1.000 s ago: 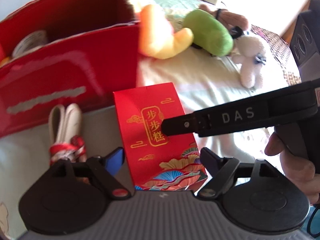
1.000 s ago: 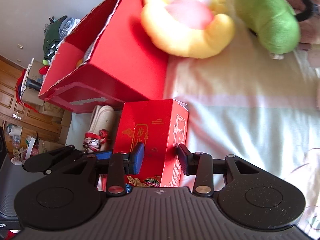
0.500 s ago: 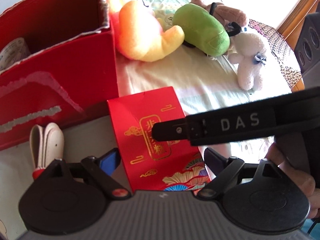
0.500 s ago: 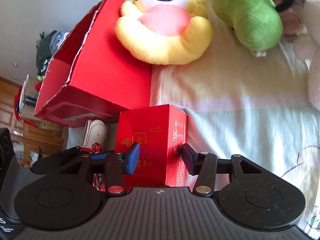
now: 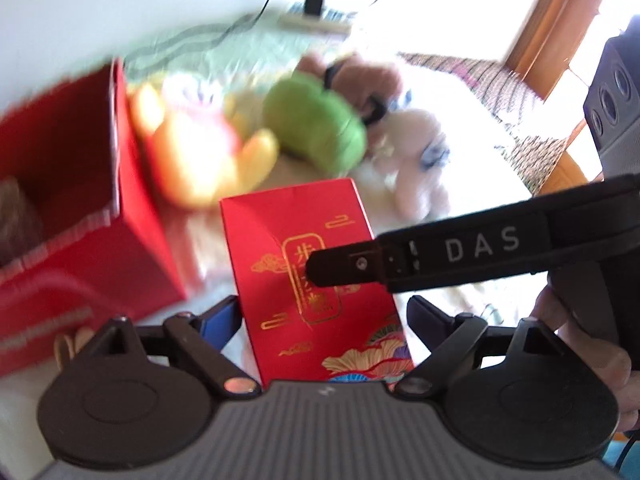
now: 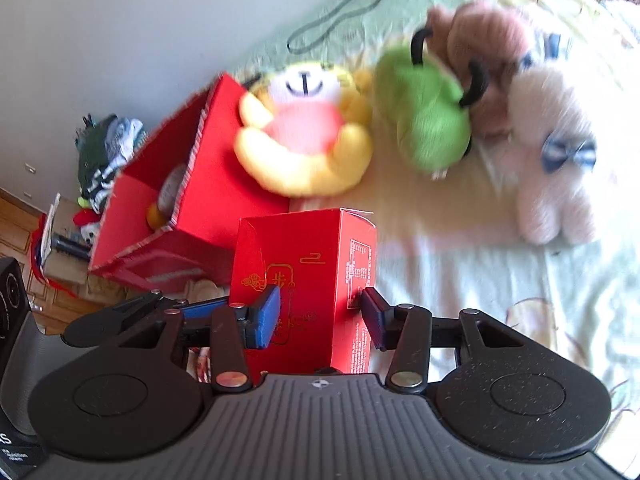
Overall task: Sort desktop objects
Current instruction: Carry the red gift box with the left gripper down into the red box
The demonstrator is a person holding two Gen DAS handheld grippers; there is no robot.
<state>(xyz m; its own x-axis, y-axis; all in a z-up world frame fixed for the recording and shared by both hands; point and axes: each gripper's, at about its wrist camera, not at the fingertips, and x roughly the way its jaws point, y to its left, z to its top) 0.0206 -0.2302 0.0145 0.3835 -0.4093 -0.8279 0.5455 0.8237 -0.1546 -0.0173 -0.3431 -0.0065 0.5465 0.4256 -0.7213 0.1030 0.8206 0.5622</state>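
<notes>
two grippers: both were on one item, the small red box (image 5: 276, 236), which sat up off the pale cloth (image 6: 480, 280) between them.
right gripper (image 6: 320, 312): it clamped the small red box front to back; one finger (image 5: 460, 248) lay across the printed face. its jaws had just been closing, with the box between them.
left gripper (image 5: 320, 316): it stood wide across the box's breadth, having just opened a little. the 9 o'clock pad met the box edge and the 3 o'clock pad was just beside the other edge; whether it pressed could not be told.
destination, judged: the large red box (image 5: 148, 220), open-topped, lay at 10 o'clock of the small one.
handling advice: the right grip should stay firm while the left steadied the width. the box needed to clear the big box's torn rim before going in, and to be kept level.
hazard: thin card; a hard squeeze would likely dent it.
bystanders: the yellow tiger plush (image 6: 304, 140), green plush (image 6: 428, 120), brown plush (image 6: 488, 36) and white plush (image 6: 552, 152) lay at 12 to 2 o'clock, well clear.
writing, gripper: "das" was printed in white capitals on the right finger.
writing, box front: gold chinese characters ran down a framed panel, partly covered and not fully readable.
writing, box side: white fine print was too small to read.
</notes>
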